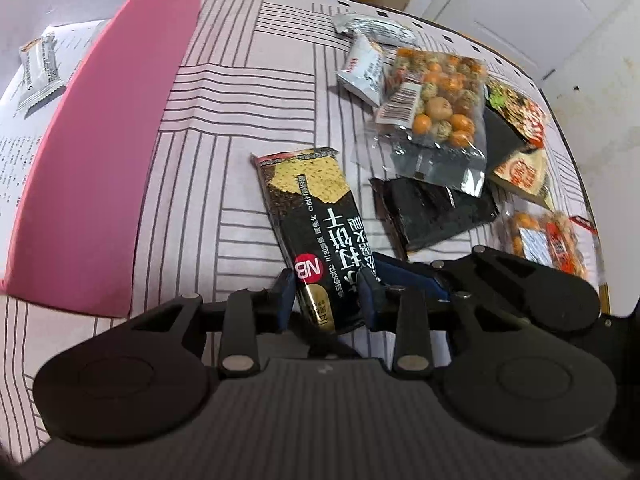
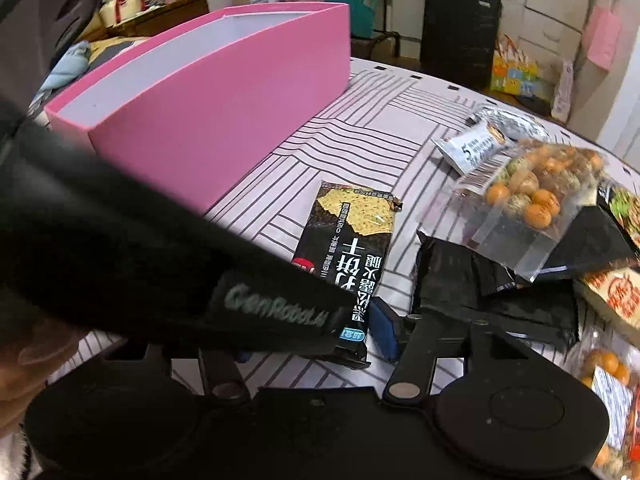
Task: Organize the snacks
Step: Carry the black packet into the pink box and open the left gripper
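- Nearest: left hand-held gripper [image 1: 326,300] has its blue pads either side of the near end of the black cracker packet [image 1: 316,232], narrow gap, looks clamped on it. Packet lies long-ways on the striped cloth [image 1: 240,128] of the worktop, not lifted as far as I can tell.
- Right hand-held gripper [image 2: 320,344]: left one's body crosses in front in the right wrist view, only one blue pad shows, just beside the same packet's near end. Can't tell if wide or closed.
- Beside/right of packet: loose pile still unsorted – flat black pouch [image 1: 436,212], clear bag of orange/green coated nuts [image 1: 436,104] lying on top of it, orange triangular pack [image 1: 520,172], second nut bag [image 1: 548,240] at the right edge.
- Further back: white sachet [image 1: 362,70] and silver wrapper [image 1: 372,28], touching the pile.
- Far left: pink box [image 1: 100,152], open top, well apart from pile. One white bar wrapper [image 1: 40,68] inside, on printed paper lining.
- Judgement: early stage. Approx one item boxed, one in hand, rest (six or so) still on the cloth. Next likely = carry cracker packet left over the box wall.
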Demonstrator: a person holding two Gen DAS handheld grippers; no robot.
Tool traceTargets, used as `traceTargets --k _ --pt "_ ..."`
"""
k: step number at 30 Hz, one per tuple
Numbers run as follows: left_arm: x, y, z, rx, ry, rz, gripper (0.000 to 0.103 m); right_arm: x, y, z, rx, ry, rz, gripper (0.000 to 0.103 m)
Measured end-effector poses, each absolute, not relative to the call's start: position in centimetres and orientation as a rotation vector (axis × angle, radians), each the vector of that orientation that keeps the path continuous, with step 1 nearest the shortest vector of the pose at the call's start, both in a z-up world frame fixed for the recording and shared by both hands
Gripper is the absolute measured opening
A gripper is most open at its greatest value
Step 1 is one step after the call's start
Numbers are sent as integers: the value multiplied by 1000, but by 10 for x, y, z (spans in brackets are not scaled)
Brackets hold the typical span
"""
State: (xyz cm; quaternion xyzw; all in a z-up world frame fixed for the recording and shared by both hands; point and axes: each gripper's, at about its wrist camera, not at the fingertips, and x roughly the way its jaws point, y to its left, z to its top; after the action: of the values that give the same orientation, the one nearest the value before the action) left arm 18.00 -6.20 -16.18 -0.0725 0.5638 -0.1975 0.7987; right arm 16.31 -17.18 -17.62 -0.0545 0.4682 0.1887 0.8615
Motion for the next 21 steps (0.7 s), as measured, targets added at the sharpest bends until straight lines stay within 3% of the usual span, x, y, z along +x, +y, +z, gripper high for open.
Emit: traceTargets --k 21 --pt "134 -62 -113 -46 1224 -528 32 116 -170 -128 -41 1014 330 56"
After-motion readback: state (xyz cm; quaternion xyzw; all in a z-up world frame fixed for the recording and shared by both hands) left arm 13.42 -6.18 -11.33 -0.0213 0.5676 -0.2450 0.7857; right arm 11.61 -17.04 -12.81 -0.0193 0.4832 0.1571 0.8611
